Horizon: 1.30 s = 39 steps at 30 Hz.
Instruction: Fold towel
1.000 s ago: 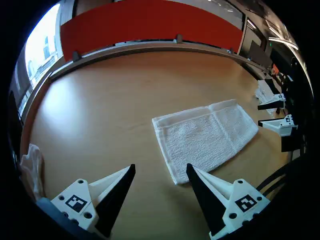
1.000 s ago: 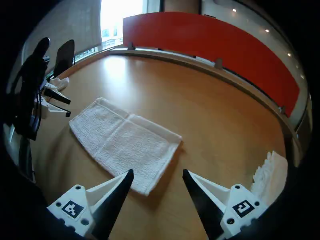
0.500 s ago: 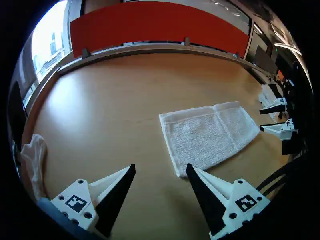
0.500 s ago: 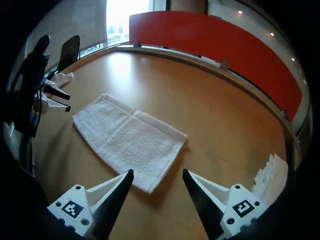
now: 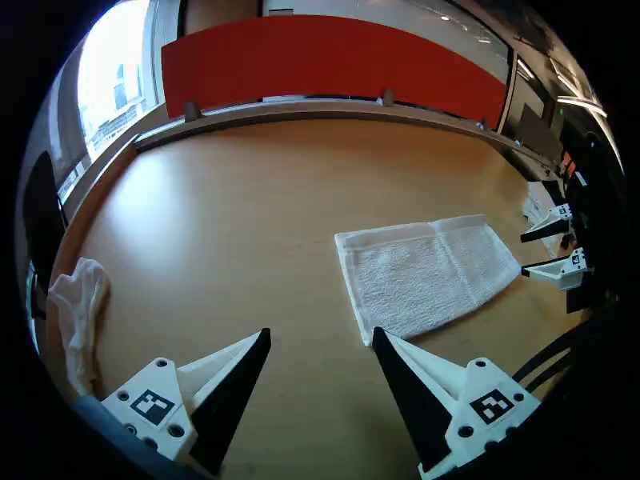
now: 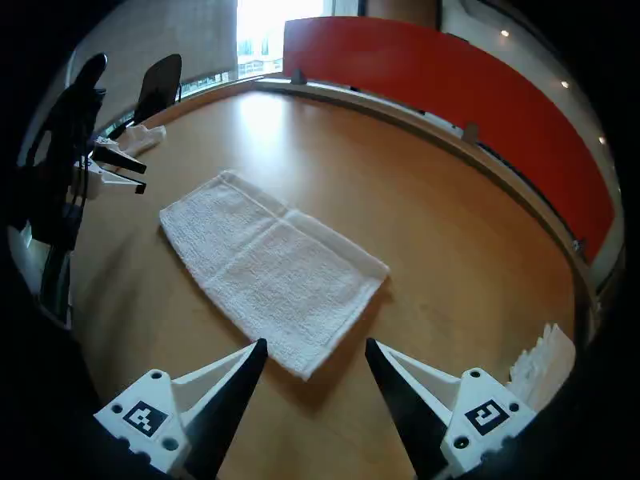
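A white folded towel point(image 5: 428, 272) lies flat on the wooden table point(image 5: 240, 224); in the right gripper view the same towel point(image 6: 268, 264) stretches from upper left to the near middle. My left gripper point(image 5: 320, 344) hangs open above the table, its fingers just short of the towel's near corner, nothing between them. My right gripper point(image 6: 312, 356) is open too, its tips just above the towel's nearest corner. The right gripper point(image 5: 552, 248) also appears far right in the left gripper view, and the left gripper point(image 6: 120, 172) far left in the right gripper view.
A crumpled white cloth point(image 5: 76, 312) lies at the table's left edge; another white cloth point(image 6: 544, 360) sits at the right edge in the right gripper view. A red partition point(image 5: 336, 64) runs along the table's far side. Dark chairs point(image 6: 160, 84) stand beyond the left edge.
Both grippers have drawn back a little from the towel and turned slightly; the towel lies as before. Both stay open.
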Motion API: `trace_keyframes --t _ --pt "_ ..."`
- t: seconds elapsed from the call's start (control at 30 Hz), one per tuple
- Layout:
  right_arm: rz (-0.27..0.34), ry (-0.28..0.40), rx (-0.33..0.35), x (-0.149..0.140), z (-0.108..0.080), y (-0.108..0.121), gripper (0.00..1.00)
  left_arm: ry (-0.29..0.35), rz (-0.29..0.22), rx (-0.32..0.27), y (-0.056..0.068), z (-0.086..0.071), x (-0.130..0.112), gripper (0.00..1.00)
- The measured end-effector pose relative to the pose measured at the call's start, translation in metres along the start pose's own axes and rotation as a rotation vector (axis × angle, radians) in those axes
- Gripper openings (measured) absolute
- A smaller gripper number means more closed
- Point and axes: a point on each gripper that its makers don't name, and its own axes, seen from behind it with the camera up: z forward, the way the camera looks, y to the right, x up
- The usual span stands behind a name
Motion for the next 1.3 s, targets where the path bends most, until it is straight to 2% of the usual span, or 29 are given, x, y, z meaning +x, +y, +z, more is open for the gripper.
trace_keyframes --t 0.47,0.9,1.1,1.3 --pt "-0.053 -0.032 0.047 -0.005 0.003 -0.005 0.95 0.033 -0.052 0.046 -0.014 -0.019 -0.009 0.94" --pt "-0.081 -0.064 0.069 -0.013 0.002 -0.007 0.94 0.072 -0.072 0.059 -0.022 -0.029 -0.012 0.94" --pt "-0.085 -0.086 0.079 -0.023 0.003 -0.008 0.88 0.080 -0.076 0.069 -0.025 -0.033 -0.019 0.94" --pt "-0.101 -0.112 0.091 -0.033 0.005 -0.009 0.74 0.091 -0.086 0.088 -0.031 -0.039 -0.029 0.94"
